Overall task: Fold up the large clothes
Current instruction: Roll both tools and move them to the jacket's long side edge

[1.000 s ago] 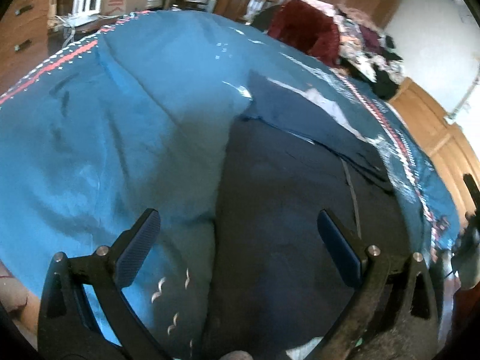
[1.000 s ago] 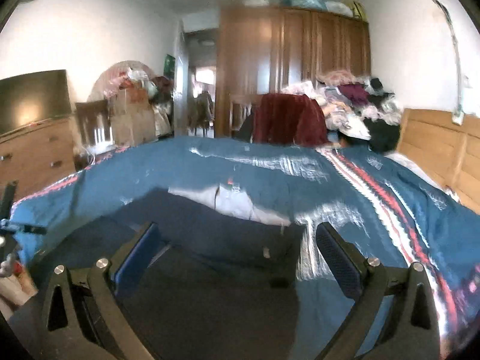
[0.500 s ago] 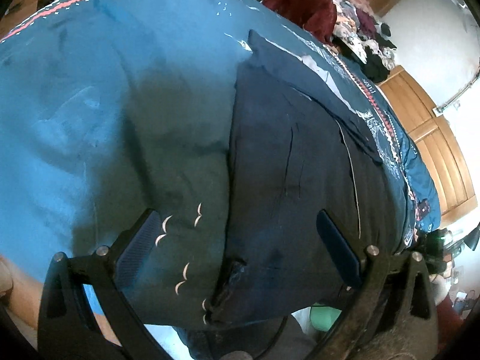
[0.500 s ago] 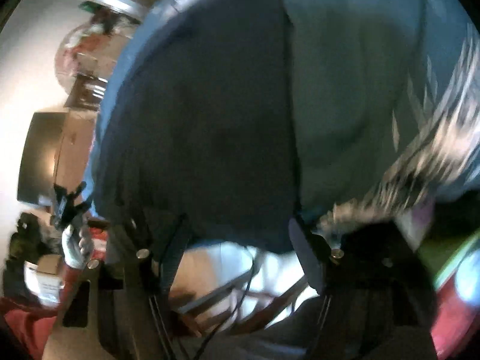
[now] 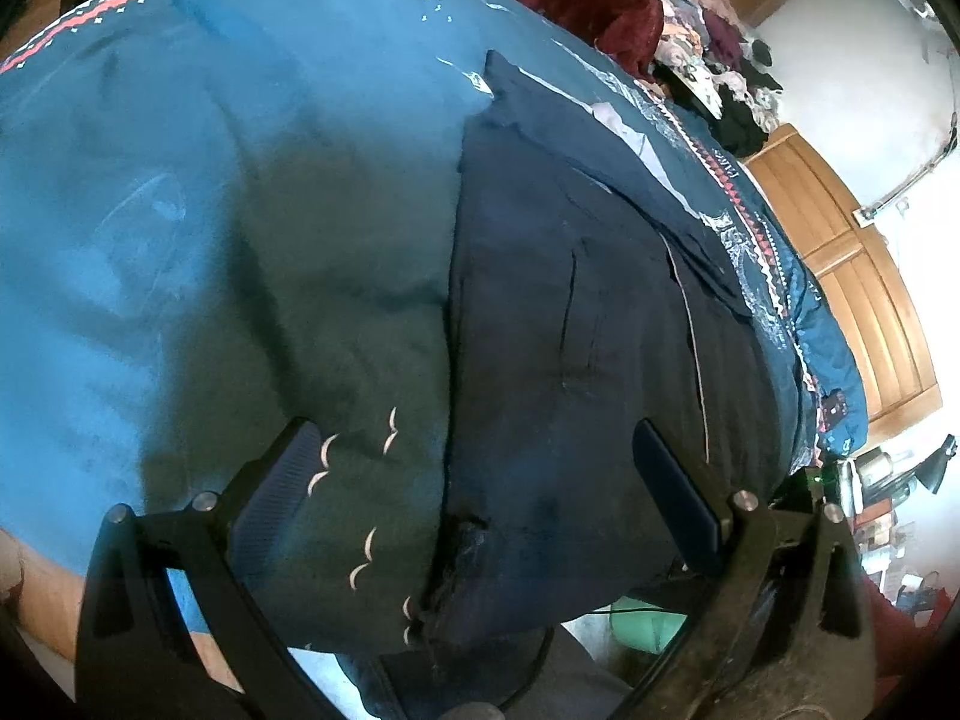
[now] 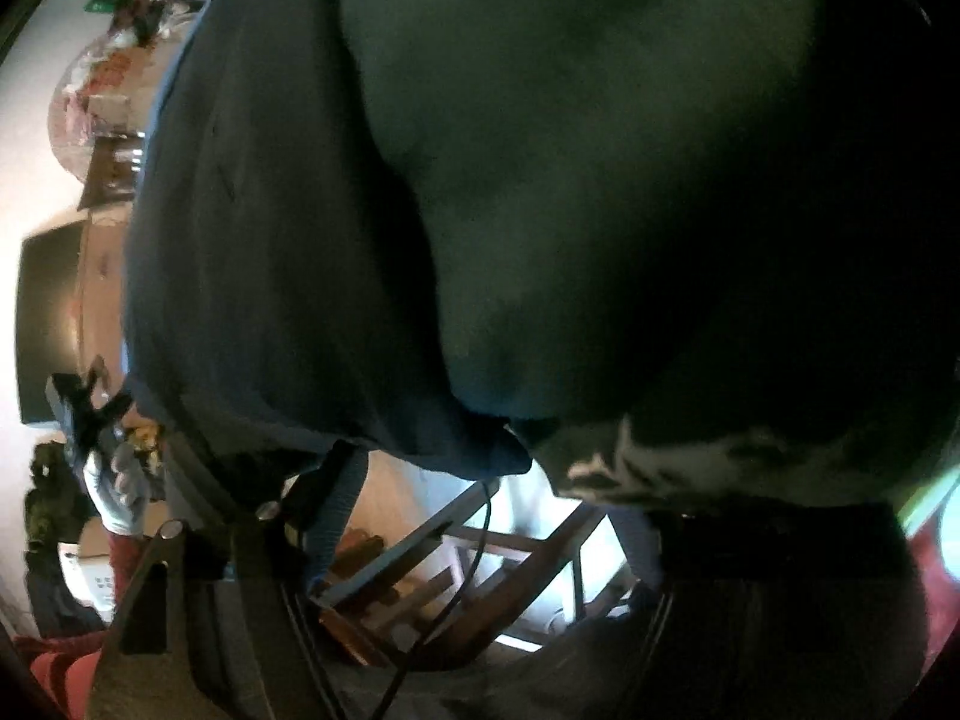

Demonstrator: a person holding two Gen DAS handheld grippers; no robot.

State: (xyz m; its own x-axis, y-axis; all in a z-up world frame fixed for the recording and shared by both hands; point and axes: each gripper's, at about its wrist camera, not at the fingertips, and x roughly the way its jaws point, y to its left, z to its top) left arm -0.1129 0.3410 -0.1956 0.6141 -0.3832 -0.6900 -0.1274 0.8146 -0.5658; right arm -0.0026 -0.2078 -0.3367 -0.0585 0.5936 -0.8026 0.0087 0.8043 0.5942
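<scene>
A bed fills most of the room, spread with a teal blanket that carries a red and white patterned band along its edges. At its far end stands a wooden headboard of warm honey-coloured panels, against a plain white wall. Heaped near that corner is a pile of mixed clothes with a dark red fabric slumped beside it. Daylight falls bright on the wall. On the other side, a dark television screen sits against a pale wall, and wooden chair rungs show low down beyond the bed's edge.
</scene>
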